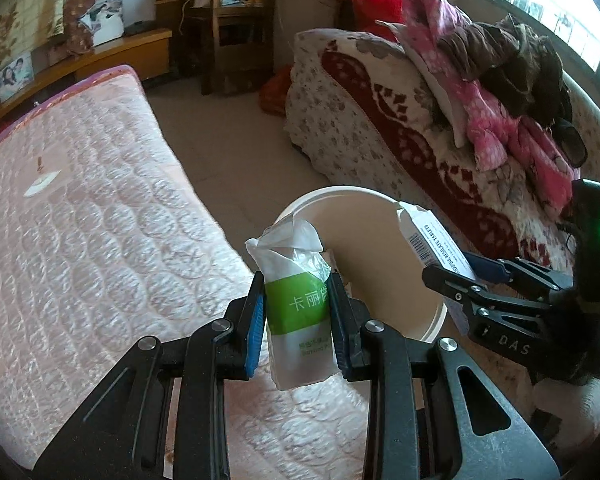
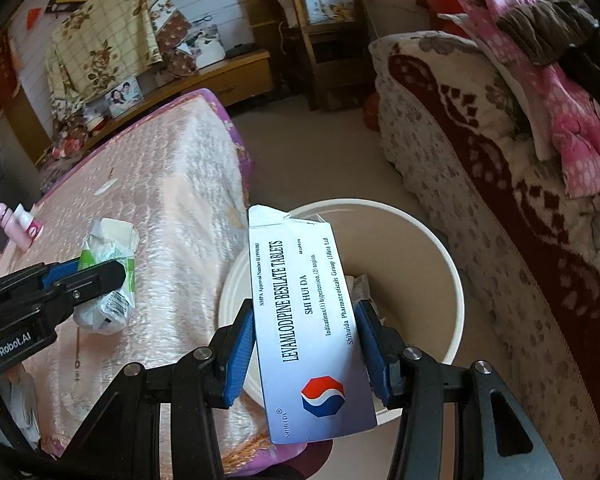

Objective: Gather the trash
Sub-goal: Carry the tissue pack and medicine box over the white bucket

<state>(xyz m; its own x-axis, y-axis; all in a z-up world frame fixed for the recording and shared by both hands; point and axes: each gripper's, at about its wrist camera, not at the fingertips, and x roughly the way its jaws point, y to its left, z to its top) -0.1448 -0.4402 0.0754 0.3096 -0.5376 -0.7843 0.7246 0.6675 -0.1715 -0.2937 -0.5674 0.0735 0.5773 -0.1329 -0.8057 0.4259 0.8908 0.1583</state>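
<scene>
A pink quilted mattress point(image 1: 80, 240) filled the left side, with a small pink bottle point(image 2: 8, 226) lying near its far edge. Across a strip of bare floor point(image 1: 228, 152) stood a sofa under a floral cover point(image 1: 360, 120), heaped with pink and brown clothes point(image 1: 500, 92). A wooden chair point(image 1: 236, 28) and a low cabinet point(image 2: 220, 80) holding a framed photo point(image 2: 124, 96) lined the far wall.

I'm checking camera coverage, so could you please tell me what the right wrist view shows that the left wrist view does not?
Only the right wrist view shows the pink bottle on the mattress, trash lying inside the bin, and the printed front of the tablet box. Only the left wrist view shows the window and the green label of the tissue pack. Both show the left gripper shut on the tissue pack and the right gripper shut on the tablet box.
</scene>
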